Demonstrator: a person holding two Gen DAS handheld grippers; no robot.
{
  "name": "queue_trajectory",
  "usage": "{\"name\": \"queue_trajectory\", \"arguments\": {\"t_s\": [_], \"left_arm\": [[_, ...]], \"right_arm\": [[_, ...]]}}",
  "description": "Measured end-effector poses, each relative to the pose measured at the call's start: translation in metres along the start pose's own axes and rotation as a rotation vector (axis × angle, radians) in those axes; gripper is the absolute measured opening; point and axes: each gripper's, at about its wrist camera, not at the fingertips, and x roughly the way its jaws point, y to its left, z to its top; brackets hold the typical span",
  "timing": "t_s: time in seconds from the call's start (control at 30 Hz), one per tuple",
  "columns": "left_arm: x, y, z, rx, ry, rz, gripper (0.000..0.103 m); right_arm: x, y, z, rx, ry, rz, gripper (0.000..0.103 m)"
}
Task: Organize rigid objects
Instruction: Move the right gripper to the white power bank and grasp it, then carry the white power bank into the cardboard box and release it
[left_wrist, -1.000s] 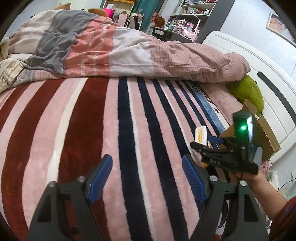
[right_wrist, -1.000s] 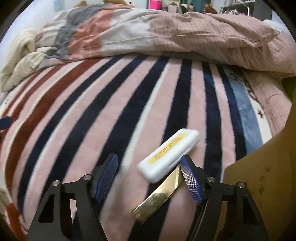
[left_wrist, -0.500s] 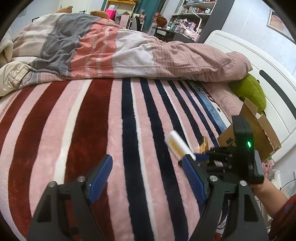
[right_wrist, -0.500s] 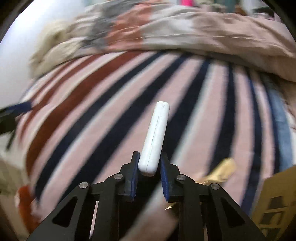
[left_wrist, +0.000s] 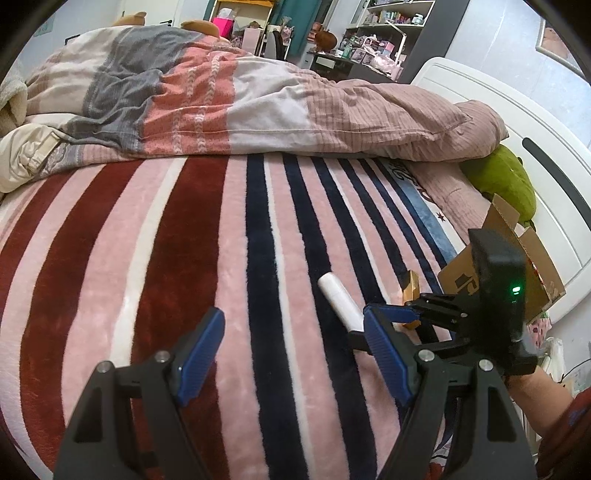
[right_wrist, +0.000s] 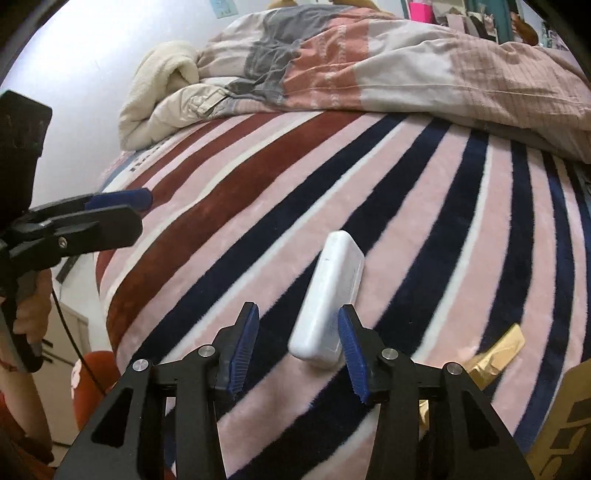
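My right claw (right_wrist: 297, 341) has just been opening, its blue pads now parted with the white oblong plastic case (right_wrist: 328, 301) lying free between them on the pink, red and navy striped plush blanket (right_wrist: 258, 206) of the bed. A gold foil packet (right_wrist: 495, 350) lies just right of it, near the brown cardboard box (left_wrist: 535, 266). My left claw (left_wrist: 291, 354) hangs spread wide and empty above the blanket.
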Motion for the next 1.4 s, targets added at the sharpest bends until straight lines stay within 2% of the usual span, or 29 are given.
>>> {"name": "queue_trajectory", "arguments": {"t_s": [0.03,0.1,0.27,0.3,0.37,0.53,0.63,0.77,0.83,0.9,1.0,1.23,1.4], "left_arm": [[0.000,0.001,0.000,-0.002,0.000,0.002,0.075],[0.000,0.002,0.000,-0.008,0.001,0.005,0.075],[-0.001,0.005,-0.001,-0.015,0.002,0.013,0.075],[-0.002,0.006,0.000,-0.019,0.001,0.012,0.075],[-0.003,0.006,0.000,-0.020,-0.001,0.010,0.075],[-0.010,-0.005,0.007,0.003,-0.014,0.007,0.075],[-0.019,-0.020,0.016,0.018,-0.040,-0.042,0.075],[-0.031,-0.058,0.035,0.067,-0.082,-0.128,0.074],[-0.032,-0.081,0.047,0.100,-0.090,-0.177,0.066],[-0.031,-0.106,0.059,0.137,-0.092,-0.227,0.051],[-0.024,-0.151,0.075,0.215,-0.094,-0.244,0.039],[0.017,-0.244,0.097,0.327,-0.023,-0.329,0.036],[0.050,-0.294,0.093,0.399,0.050,-0.330,0.036]], "right_arm": [[0.005,-0.001,0.000,0.016,0.015,-0.024,0.041],[0.015,-0.001,-0.003,0.035,0.037,-0.054,0.047],[0.024,0.007,0.000,0.029,0.016,-0.099,0.056],[0.027,0.009,0.002,0.024,0.016,-0.126,0.052],[0.031,0.013,0.004,0.002,0.022,-0.189,0.031],[0.007,0.024,0.012,-0.059,-0.022,-0.169,0.031],[-0.023,0.033,0.017,-0.101,-0.081,-0.135,0.031],[-0.075,0.044,0.018,-0.165,-0.166,-0.087,0.031],[-0.107,0.041,0.013,-0.177,-0.213,-0.067,0.031],[-0.128,0.040,0.012,-0.175,-0.252,-0.069,0.031],[-0.163,0.025,0.005,-0.168,-0.309,-0.097,0.031],[-0.223,-0.044,-0.028,-0.063,-0.363,-0.183,0.031],[-0.238,-0.084,-0.048,0.008,-0.327,-0.226,0.031]]}}
